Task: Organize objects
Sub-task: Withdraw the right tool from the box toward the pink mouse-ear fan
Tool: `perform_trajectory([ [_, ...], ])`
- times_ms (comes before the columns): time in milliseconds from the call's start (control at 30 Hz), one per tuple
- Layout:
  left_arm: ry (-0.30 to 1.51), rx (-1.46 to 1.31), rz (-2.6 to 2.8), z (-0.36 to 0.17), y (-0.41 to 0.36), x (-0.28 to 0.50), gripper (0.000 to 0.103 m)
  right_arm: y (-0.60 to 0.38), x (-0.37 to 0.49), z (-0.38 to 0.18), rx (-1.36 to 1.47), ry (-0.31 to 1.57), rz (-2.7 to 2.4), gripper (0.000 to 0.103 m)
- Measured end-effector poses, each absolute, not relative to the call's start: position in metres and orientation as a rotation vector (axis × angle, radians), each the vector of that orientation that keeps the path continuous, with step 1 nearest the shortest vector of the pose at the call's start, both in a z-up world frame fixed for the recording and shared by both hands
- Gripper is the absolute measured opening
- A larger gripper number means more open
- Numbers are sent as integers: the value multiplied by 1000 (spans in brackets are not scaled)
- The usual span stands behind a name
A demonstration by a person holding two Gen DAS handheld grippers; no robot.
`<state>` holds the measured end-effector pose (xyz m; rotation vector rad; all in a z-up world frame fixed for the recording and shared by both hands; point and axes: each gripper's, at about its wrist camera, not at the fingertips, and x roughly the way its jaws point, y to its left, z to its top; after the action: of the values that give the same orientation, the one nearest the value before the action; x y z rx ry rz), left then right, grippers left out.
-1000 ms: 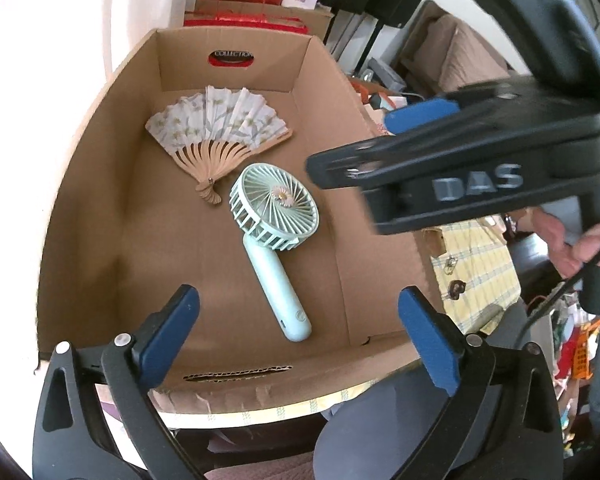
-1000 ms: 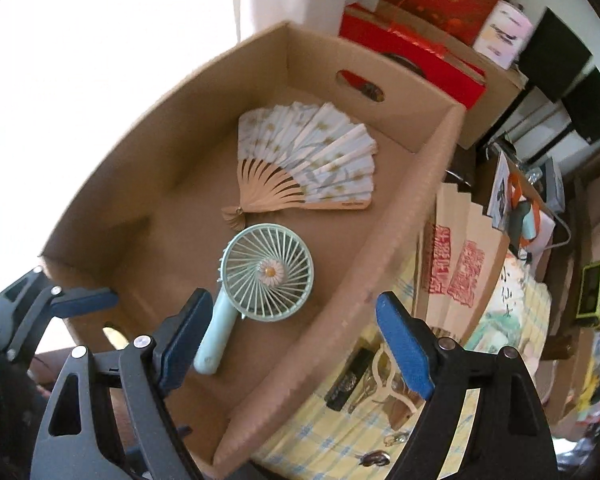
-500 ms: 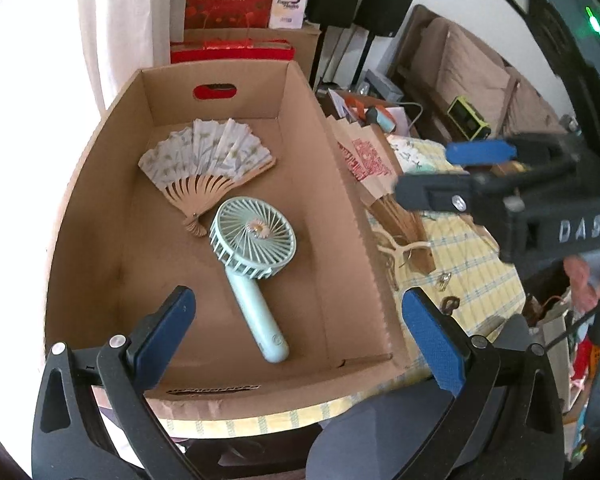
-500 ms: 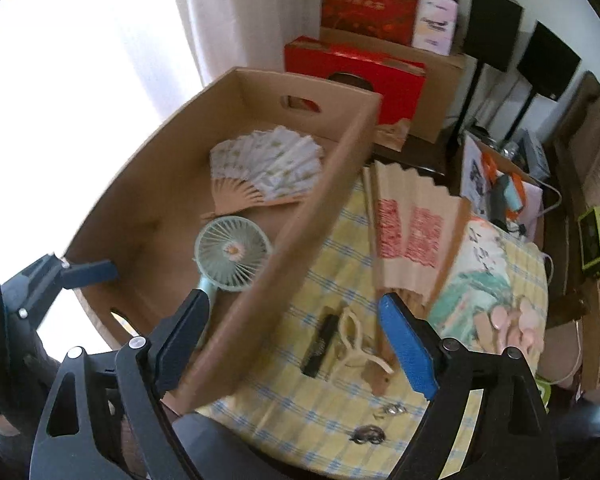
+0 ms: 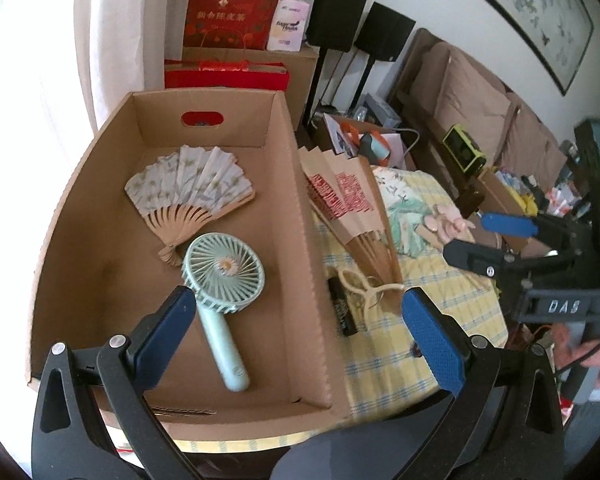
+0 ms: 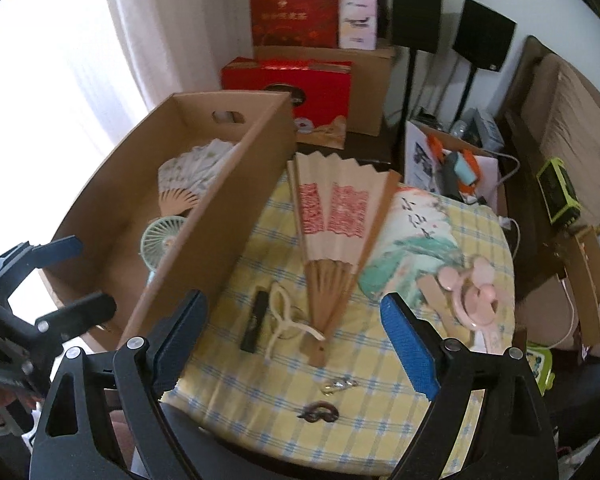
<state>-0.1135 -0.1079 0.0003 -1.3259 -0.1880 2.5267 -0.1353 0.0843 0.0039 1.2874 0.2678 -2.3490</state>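
Left wrist view: my left gripper (image 5: pixel 300 336) hangs over the near end of the cardboard box (image 5: pixel 304 280), its jaws spread wide and holding nothing. The box stands along the left edge of the table (image 5: pixel 384 364), which carries a yellow checked cloth. Inside the box, a white paper fan (image 5: pixel 188 188) lies spread open toward the far end. A mint handheld fan (image 5: pixel 222 276) lies just in front of it, handle pointing toward the near wall. My right gripper (image 5: pixel 484 240) is at the right, over the table's right edge, its jaws apart and empty.

Right wrist view: my right gripper (image 6: pixel 292 344) is above the near part of the table (image 6: pixel 260 392), its jaws wide apart with nothing between them. On the cloth, a large paper fan with red print (image 6: pixel 336 216) lies half open beside the box (image 6: pixel 220 216) wall. A black stick (image 6: pixel 254 320) and a cream loop (image 6: pixel 284 316) lie near its handle. A painted fan (image 6: pixel 412 240) and a pink handheld fan (image 6: pixel 476 292) lie toward the right edge. My left gripper (image 6: pixel 60 276) shows at the left, beside the box's near end, jaws apart.
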Motion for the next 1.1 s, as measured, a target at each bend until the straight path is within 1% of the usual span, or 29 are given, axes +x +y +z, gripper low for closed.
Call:
perform_trajectory([
  [333,-169,-1313,2536,3,-77,-118,103,125,-128,3,1269,177,-2447,91],
  [467,-147,-1302,2546,3,-62,-118,103,140,-124,3,1256,164,-2501,96],
  [533,-128,-1301,2546,2,-53,-119,103,147,-123,2,1254,157,-2526,103],
  [667,-106,-1309,2528,-3,-37,-121,103,161,-122,-1,1272,158,-2562,103],
  [1100,-77,-1320,2486,-12,7,-127,103,215,-131,-8,1311,71,-2577,103],
])
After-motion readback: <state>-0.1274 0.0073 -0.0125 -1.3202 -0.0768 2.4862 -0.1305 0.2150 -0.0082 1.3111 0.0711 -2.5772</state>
